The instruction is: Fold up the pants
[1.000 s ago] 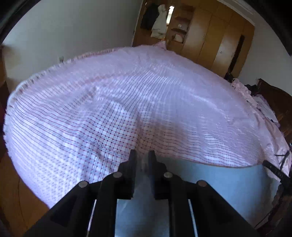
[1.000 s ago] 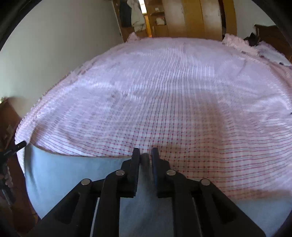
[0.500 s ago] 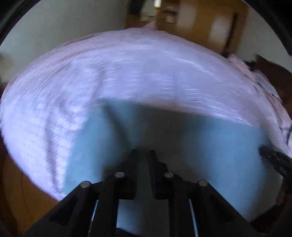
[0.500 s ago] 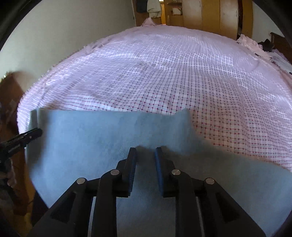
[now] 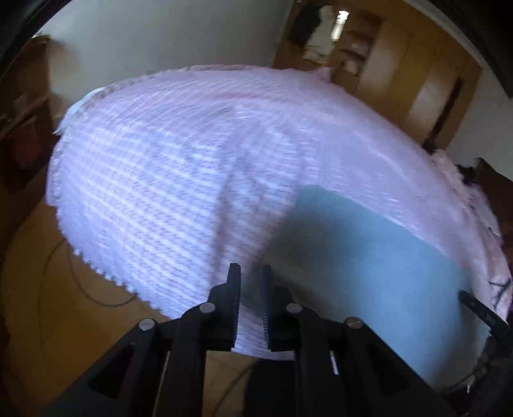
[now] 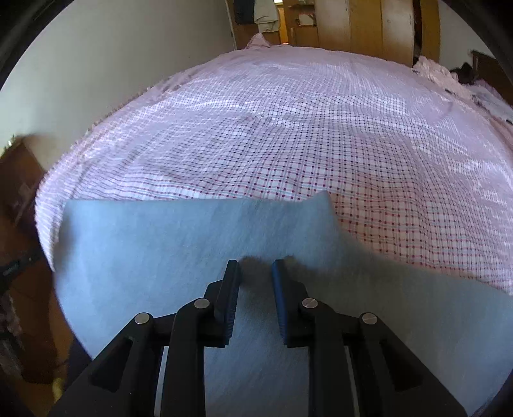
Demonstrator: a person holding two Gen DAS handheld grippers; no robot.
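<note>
The light blue pants (image 6: 192, 256) lie flat on the near part of the bed, one folded corner standing up a little at their far right edge. My right gripper (image 6: 256, 272) is open just above them, with nothing between its fingers. In the left wrist view the pants (image 5: 368, 256) lie to the right of my left gripper (image 5: 248, 272), which is slightly open and empty over the bedsheet, near the bed's edge. The tip of the other gripper (image 5: 484, 314) shows at the far right.
The bed carries a pink and white checked sheet (image 6: 288, 144) with a frilled edge (image 5: 96, 272). Wooden floor (image 5: 48, 304) lies left of the bed. Wooden wardrobes (image 6: 368, 25) and hanging clothes stand beyond the bed's far end.
Both grippers let go of the pants, which now lie on the bed. The left gripper swung left off the pants to the bed's edge. The right gripper opened wider.
</note>
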